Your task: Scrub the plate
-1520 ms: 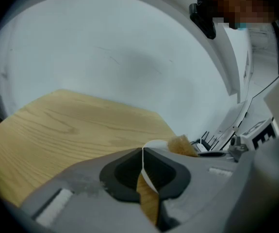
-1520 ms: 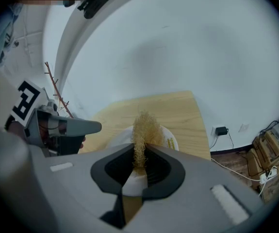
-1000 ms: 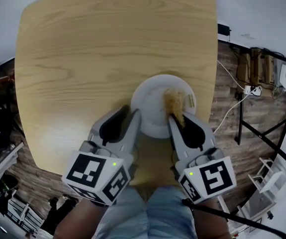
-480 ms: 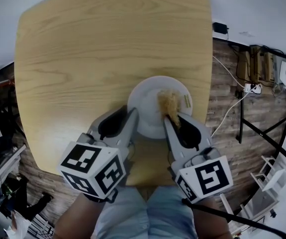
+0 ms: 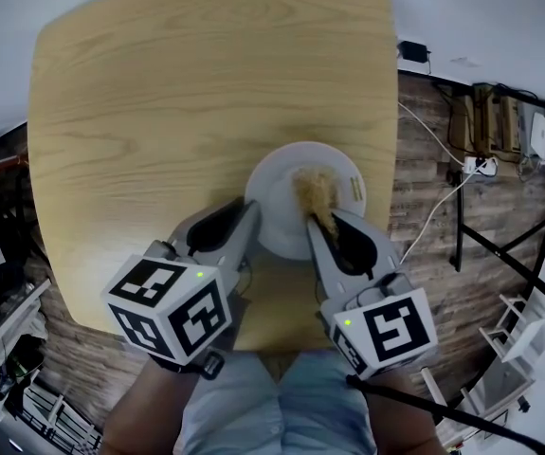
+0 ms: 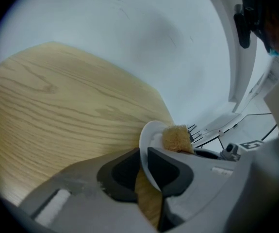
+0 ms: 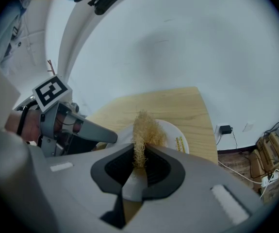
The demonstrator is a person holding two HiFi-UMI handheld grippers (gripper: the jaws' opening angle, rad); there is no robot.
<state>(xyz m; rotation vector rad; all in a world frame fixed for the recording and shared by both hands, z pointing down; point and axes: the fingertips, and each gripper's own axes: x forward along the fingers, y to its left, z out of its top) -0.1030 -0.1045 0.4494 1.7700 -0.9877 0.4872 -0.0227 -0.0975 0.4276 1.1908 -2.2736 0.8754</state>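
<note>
Small yellowish print [image 7: 180, 143] is showing on the rim of the white plate [image 5: 274, 207], too small to read. Black-and-white square markers [image 5: 386, 328] are showing on both gripper cubes. The left gripper [image 6: 143, 152] is pinching the plate's near-left rim, jaws almost together with only the rim between them. The right gripper [image 7: 139, 152] is clamping a tan fibrous scrubber [image 5: 316, 191], jaws narrowed tight on it. The scrubber is touching the plate's inner face. The plate is sitting on the wooden table [image 5: 158, 112], near its front right edge.
</note>
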